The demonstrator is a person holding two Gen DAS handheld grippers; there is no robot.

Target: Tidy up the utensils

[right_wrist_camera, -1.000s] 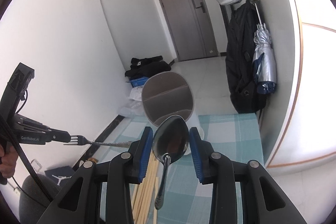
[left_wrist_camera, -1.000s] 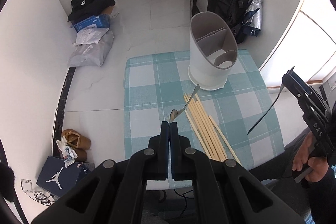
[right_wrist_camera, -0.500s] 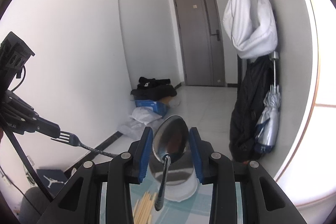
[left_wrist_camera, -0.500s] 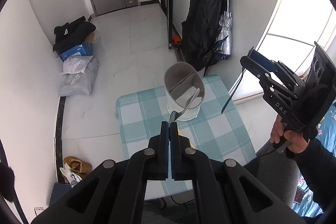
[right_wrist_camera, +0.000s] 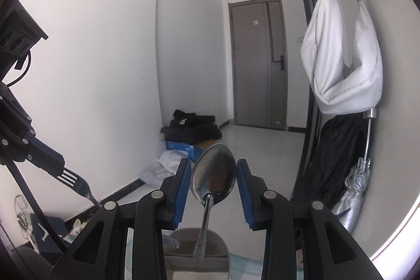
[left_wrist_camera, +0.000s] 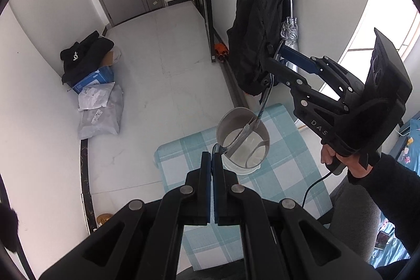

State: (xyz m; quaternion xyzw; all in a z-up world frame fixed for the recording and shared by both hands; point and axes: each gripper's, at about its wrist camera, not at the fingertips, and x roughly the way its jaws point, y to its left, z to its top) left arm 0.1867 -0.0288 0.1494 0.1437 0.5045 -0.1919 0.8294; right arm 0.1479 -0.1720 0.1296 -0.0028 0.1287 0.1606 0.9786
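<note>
Right claw [right_wrist_camera: 212, 183] is pinching the spoon [right_wrist_camera: 213, 176] by its bowl, left claw [left_wrist_camera: 211, 162] clamped on the fork [left_wrist_camera: 237, 139], both above the holder [left_wrist_camera: 242, 141]; thin slick steel, so they'll swing.

A steel fork [left_wrist_camera: 237, 138] hangs in the air above a white, divided utensil holder [left_wrist_camera: 244, 141], pinched at its tines and pointing its patterned handle down toward the holder's mouth. A shiny steel spoon [right_wrist_camera: 213, 180] stands bowl-up, its slim handle dropping toward the same holder [right_wrist_camera: 197, 253]. The holder stands upright on a table with a teal-and-white checked cloth [left_wrist_camera: 286, 164], near its far end.
</note>
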